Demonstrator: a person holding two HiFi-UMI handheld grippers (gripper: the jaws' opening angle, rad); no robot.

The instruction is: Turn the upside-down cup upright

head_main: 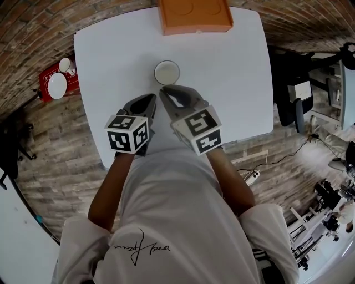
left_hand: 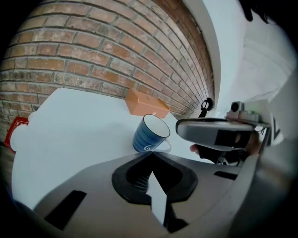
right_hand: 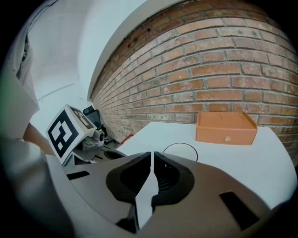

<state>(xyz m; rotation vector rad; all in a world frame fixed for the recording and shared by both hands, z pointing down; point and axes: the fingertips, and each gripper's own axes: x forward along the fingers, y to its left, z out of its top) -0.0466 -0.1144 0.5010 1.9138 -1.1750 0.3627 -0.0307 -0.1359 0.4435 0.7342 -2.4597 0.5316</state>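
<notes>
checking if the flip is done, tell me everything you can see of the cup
The cup is a blue mug with darker rings, a white swirl mark, a white inside and a pale handle low on its side. It looks ceramic. It stands upright, mouth up and empty, on the white table; nothing grips it.

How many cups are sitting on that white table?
1: a blue cup near the middle of the table, on the person's side of the orange box. I see nowhere on the table that another could hide.
</notes>
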